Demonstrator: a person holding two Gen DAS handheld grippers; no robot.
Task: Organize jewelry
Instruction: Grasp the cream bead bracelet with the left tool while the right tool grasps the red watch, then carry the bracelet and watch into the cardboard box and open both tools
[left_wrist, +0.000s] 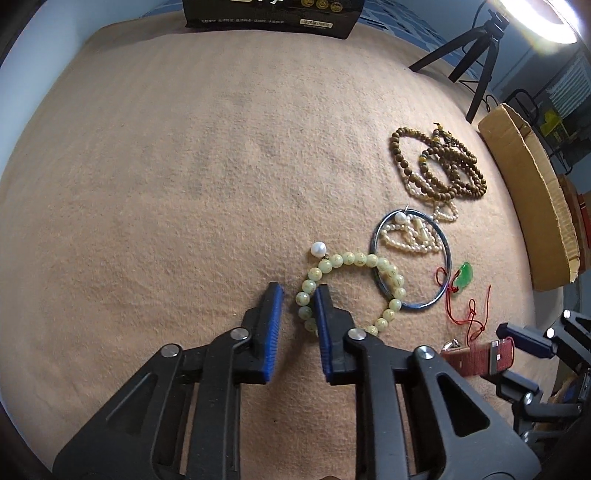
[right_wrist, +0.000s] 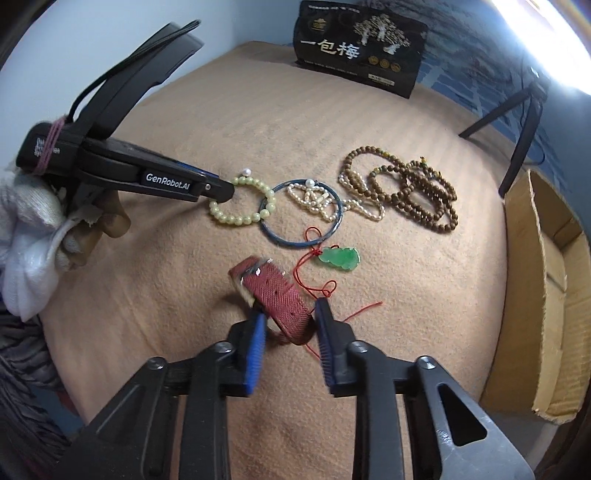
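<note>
- The left gripper (left_wrist: 299, 291) points steeply down at the tan cloth (left_wrist: 184, 184). Its blue pads stand narrow, one on each side of the 9 o'clock part of the pale green bead bracelet (left_wrist: 354, 258).
- The right-hand pad touches the beads. A little cloth shows between the other pad and the beads, so a firm pinch is not seen.
- In the right wrist view a hand in a white glove (right_wrist: 26, 229) holds this gripper at the 9 o'clock edge.
- The bracelet lies flat, with one white pearl (left_wrist: 317, 248) at its 11 o'clock side. Its 3 o'clock side crosses the rim of the blue bangle (left_wrist: 447, 258).
- Inside the bangle lies part of a small pearl strand (left_wrist: 406, 240), which runs out toward 1 o'clock.
- There it meets the brown bead necklace (left_wrist: 443, 166), which is coiled in several loops.
- The right gripper (right_wrist: 290, 314) has its pads closed on the red woven strap (right_wrist: 280, 295). Both pads touch the strap, and it stands out toward 11 o'clock from the fingers.
- At 2 o'clock from the strap, near to it, lies the green pendant (right_wrist: 340, 258) on a thin red cord (right_wrist: 325, 288). It is just beside the bangle's 5 o'clock rim.
- A cardboard box (right_wrist: 546, 295) stands at the 3 o'clock edge of the cloth.
- A black package (right_wrist: 358, 48) stands at 12 o'clock.
- A black tripod (right_wrist: 521, 129) stands at 2 o'clock.
</note>
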